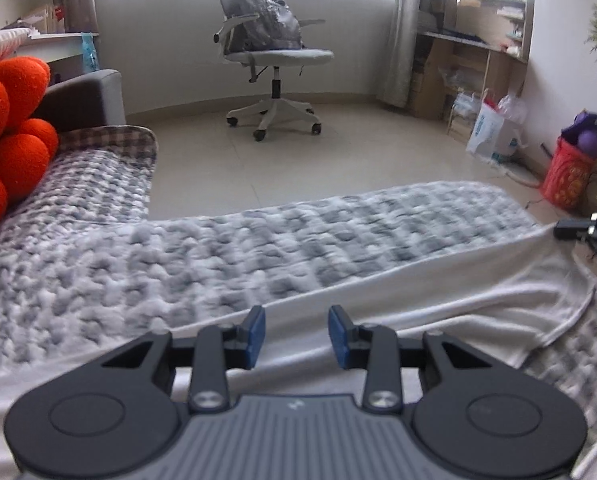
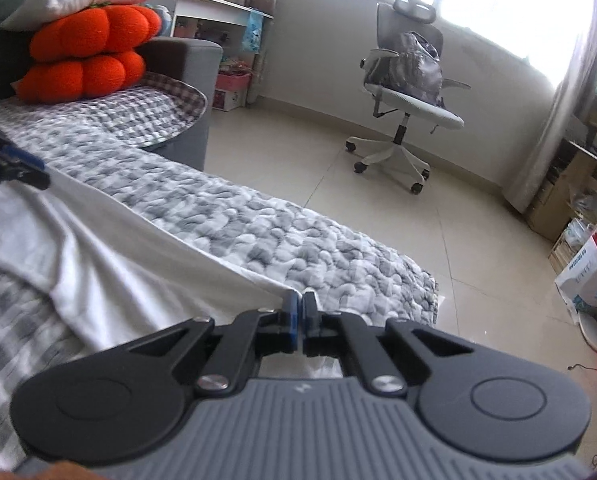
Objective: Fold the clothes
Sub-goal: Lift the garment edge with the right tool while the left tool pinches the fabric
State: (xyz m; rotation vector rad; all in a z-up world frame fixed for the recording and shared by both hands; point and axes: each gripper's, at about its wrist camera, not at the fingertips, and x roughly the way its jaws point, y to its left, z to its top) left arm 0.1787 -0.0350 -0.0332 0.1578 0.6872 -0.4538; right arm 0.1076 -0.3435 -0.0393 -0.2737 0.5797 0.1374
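Quilted sofa seat [image 2: 238, 220] beyond the white cloth [image 2: 110, 248] lies bare and passable out to its edge. Orange cushions [image 2: 90, 52] and the armrest [image 2: 190, 60] block the far left end. Bare floor [image 1: 318, 164] separates sofa from chair [image 1: 270, 56]; bags [image 1: 494, 132] line the right wall.

You had one white garment [image 1: 438, 292], plain cloth w/ no print, spread mostly flat on the grey-and-white quilted cover [image 1: 218, 256]. Its far edge ran straight and taut across the cover, one corner lifted off it at the right. The near hem curved; soft wrinkles ran thru the middle; the rest lay loose and unfolded.
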